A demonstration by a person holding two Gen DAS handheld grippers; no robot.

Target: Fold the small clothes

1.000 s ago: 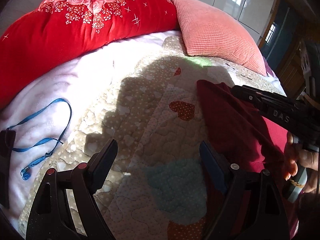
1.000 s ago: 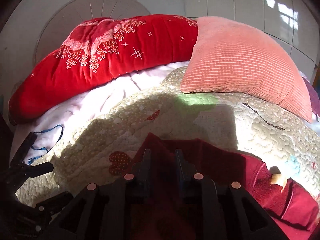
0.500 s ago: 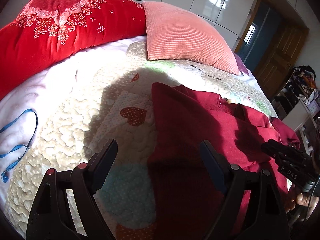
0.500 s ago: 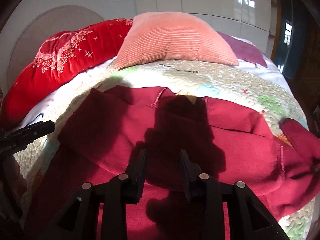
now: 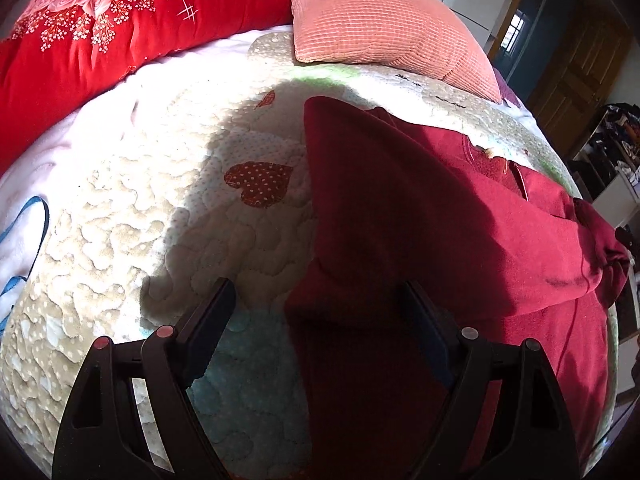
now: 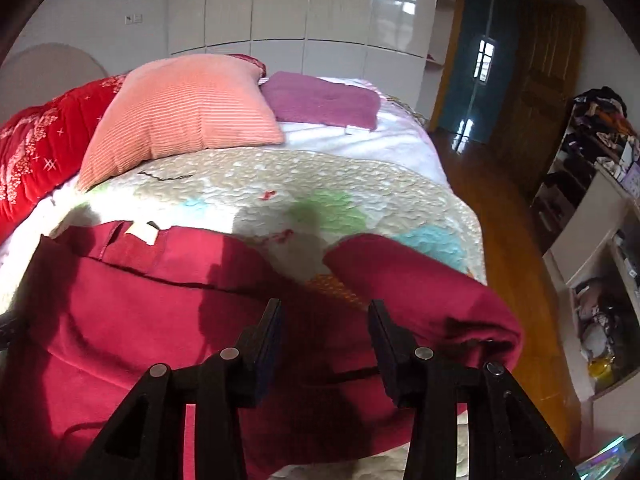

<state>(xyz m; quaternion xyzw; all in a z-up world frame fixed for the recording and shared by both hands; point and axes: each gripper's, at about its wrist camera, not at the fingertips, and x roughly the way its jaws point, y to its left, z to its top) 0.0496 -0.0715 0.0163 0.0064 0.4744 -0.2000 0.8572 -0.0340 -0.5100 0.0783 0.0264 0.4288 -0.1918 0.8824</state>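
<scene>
One dark red top (image 6: 168,320) lies on the quilted bed (image 6: 320,184), three cushions beyond it; wardrobe behind. Left claw (image 5: 316,316) and right claw (image 6: 324,332) both released, empty.

garment (image 5: 420,216): matt dark-red cloth | quilt (image 5: 120,216): stitched, bumpy cloth | pillow (image 6: 180,116): ribbed cloth | wardrobe doors (image 6: 320,12): glossy | floor (image 6: 508,232): shiny wood

Sunlight glares off glossy white wardrobe doors (image 6: 304,12) at twelve o'clock; teal door (image 6: 476,80) at one, wooden floor (image 6: 492,208) below it, cluttered white shelves (image 6: 600,240) at three.
</scene>
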